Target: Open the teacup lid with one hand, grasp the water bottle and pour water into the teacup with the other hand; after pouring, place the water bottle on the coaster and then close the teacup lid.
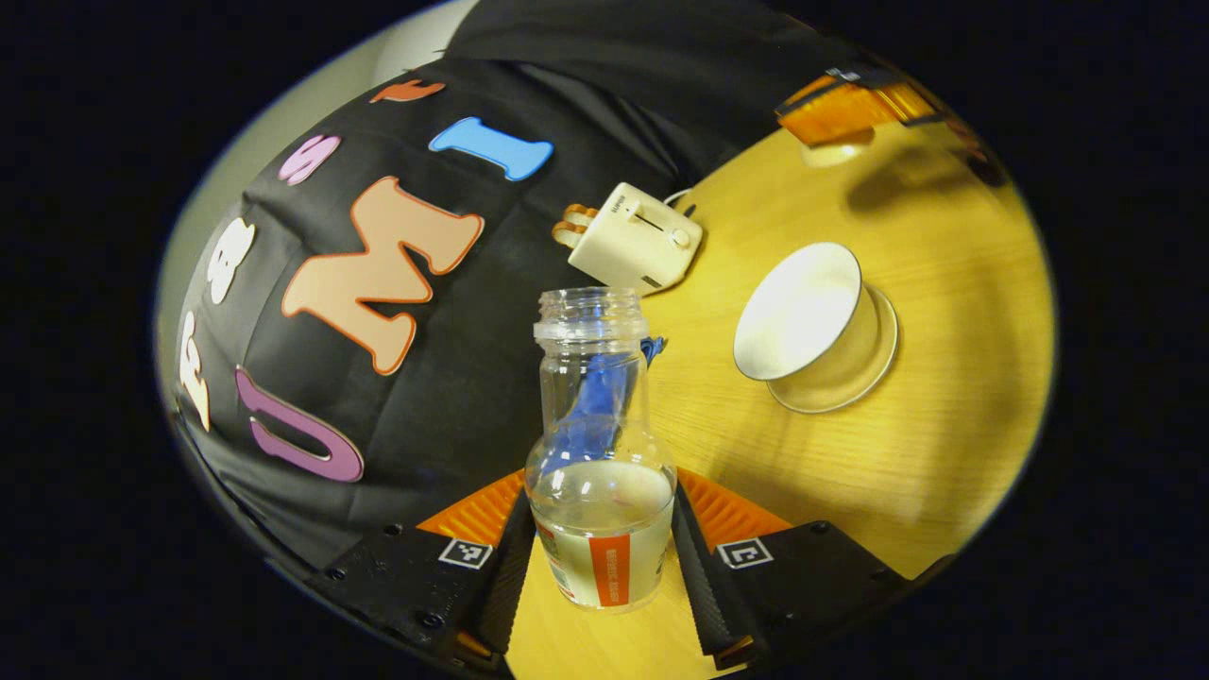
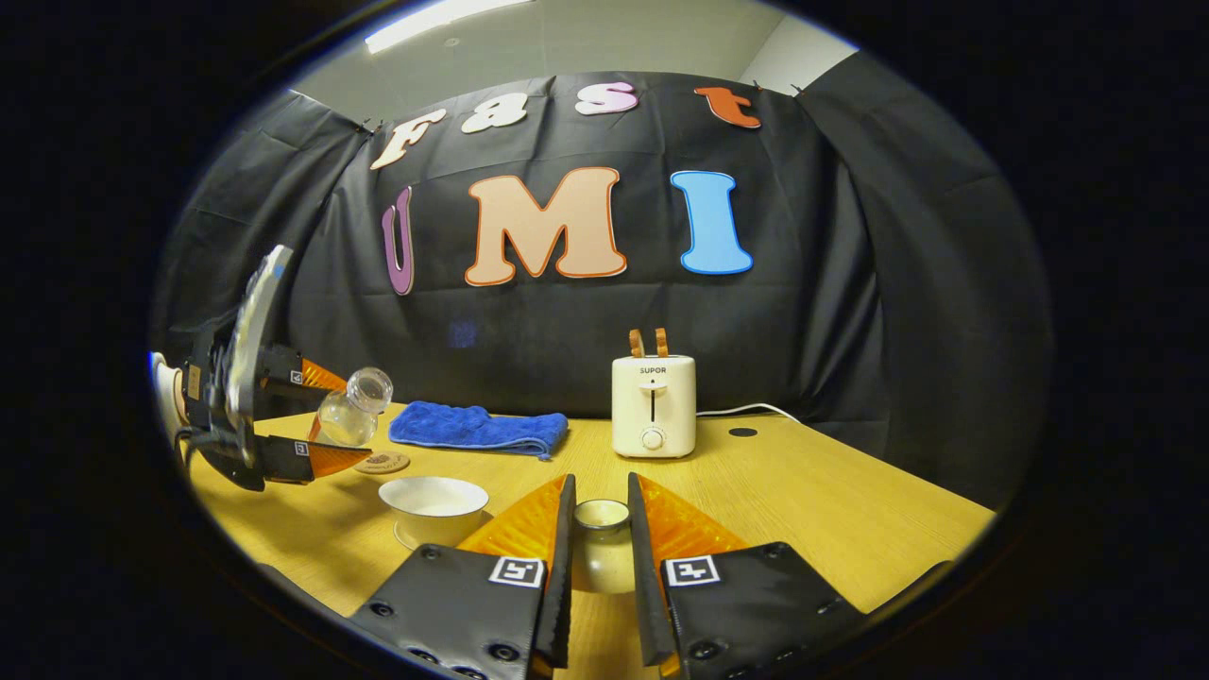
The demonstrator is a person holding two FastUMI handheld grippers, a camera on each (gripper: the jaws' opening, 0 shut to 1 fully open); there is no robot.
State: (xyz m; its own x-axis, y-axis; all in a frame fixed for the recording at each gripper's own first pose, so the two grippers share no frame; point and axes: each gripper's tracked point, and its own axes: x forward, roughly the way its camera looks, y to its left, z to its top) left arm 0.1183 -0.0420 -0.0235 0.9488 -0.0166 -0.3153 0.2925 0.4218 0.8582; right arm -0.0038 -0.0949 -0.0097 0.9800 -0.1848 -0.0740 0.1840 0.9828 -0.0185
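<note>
Inspector: Left gripper (image 1: 599, 557) is clamped on the water bottle (image 1: 599, 453), both fingers pressing its lower body. Uncapped, part full, and tilted, mouth toward the teacup.

Clerk: And from the right gripper view?

Inspector: That same gripper (image 2: 316, 420) sits at far left, off the table (image 2: 803, 501), the bottle (image 2: 351, 408) leaning mouth-right above the round coaster (image 2: 382, 463). The bottle is apart from the coaster. No stream of water can be made out.

Clerk: Next along?

Inspector: Teacup (image 2: 434, 505), open, white inside, standing on its saucer (image 2: 408, 540) just right of the coaster. Left gripper view shows the cup (image 1: 803, 316) empty-looking, well apart from the bottle mouth.

Clerk: Behind it?

Inspector: Blue towel (image 2: 477, 428), folded, at the table's back edge. Right of that, a cream toaster (image 2: 653, 404) with two slices standing up.

Clerk: Right gripper?

Inspector: Right gripper (image 2: 601, 543) is closed on the teacup lid (image 2: 602, 548), fingers pressing either side, knob upward. Whether the lid touches the table cannot be told.
</note>
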